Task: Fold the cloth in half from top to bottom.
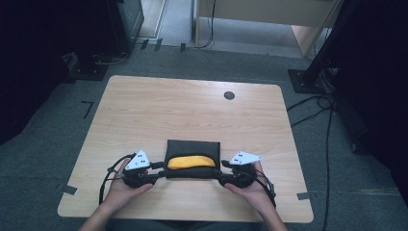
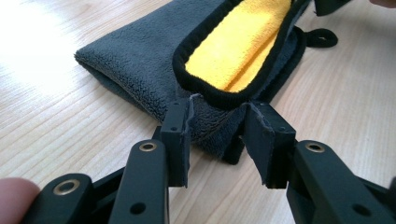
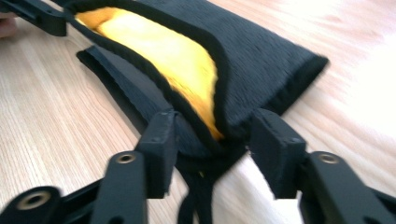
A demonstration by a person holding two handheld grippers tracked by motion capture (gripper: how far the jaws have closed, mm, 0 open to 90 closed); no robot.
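Observation:
A folded dark grey cloth [image 1: 192,147] with a yellow inner side [image 1: 191,161] lies on the wooden table [image 1: 192,106], near its front edge. Its near top layer arches up, and the yellow shows under the black hem [image 2: 233,51] [image 3: 177,56]. My left gripper [image 1: 161,169] [image 2: 219,135] is at the cloth's left near corner. That corner sits between its parted jaws, which stand open. My right gripper [image 1: 222,169] [image 3: 212,144] stands open at the right near corner, with the bunched hem between its jaws. Each gripper view also shows the other gripper's jaw at the cloth's far end.
A small dark round plug [image 1: 229,95] sits in the table's far right part. Bare wood lies behind and beside the cloth. Dark stands [image 1: 308,77] and cables [image 1: 327,125] are on the grey floor around the table.

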